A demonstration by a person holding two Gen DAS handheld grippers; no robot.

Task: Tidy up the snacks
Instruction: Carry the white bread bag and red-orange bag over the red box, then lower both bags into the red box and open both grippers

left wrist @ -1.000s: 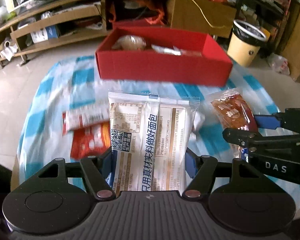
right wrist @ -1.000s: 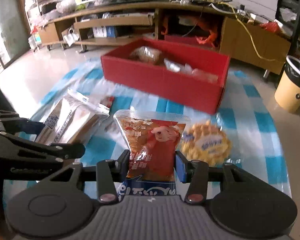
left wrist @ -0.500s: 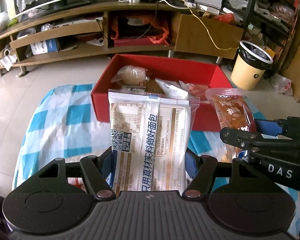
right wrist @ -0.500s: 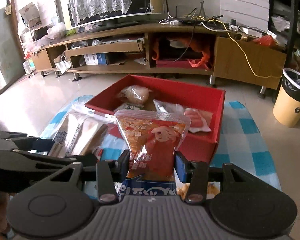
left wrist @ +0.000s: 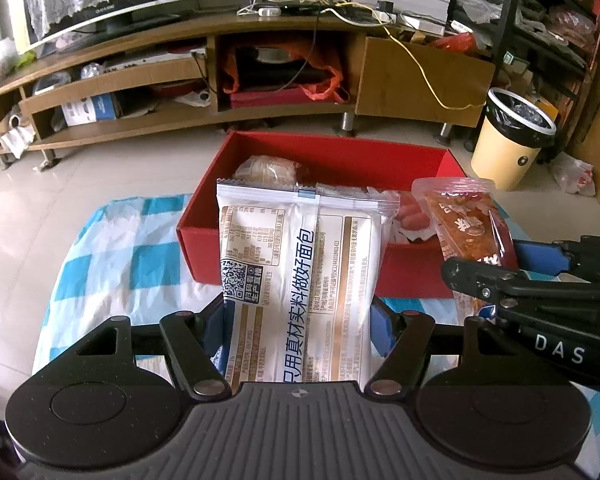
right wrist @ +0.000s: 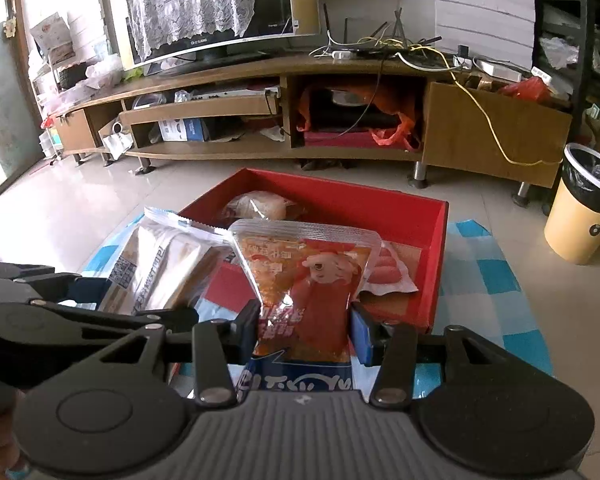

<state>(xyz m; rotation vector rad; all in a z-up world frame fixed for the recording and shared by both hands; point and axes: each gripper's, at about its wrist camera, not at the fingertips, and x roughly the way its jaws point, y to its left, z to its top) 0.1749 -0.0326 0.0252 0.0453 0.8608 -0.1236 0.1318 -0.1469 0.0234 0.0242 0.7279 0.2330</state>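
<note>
My left gripper (left wrist: 298, 322) is shut on a white bread packet (left wrist: 300, 264) with blue print, held upright over the near wall of the red box (left wrist: 332, 152). My right gripper (right wrist: 304, 326) is shut on a red and orange snack pouch (right wrist: 308, 276) showing a cartoon figure, also raised in front of the red box (right wrist: 380, 208). Each gripper shows beside the other: the right one (left wrist: 516, 280) with its pouch (left wrist: 468, 224), the left one (right wrist: 100, 304) with its packet (right wrist: 160, 268). Inside the box lie a round wrapped pastry (left wrist: 268, 170) and a sausage pack (right wrist: 388, 272).
The box stands on a blue and white checked cloth (left wrist: 112, 248) on a tiled floor. Behind it runs a long wooden TV cabinet (left wrist: 284, 64) with cluttered shelves and cables. A cream bin (left wrist: 512, 142) with a black liner stands at the right.
Both grippers have travelled forward and upward with their packets, from over the cloth to the red box. The loose snacks on the cloth have dropped out of sight beneath them.
</note>
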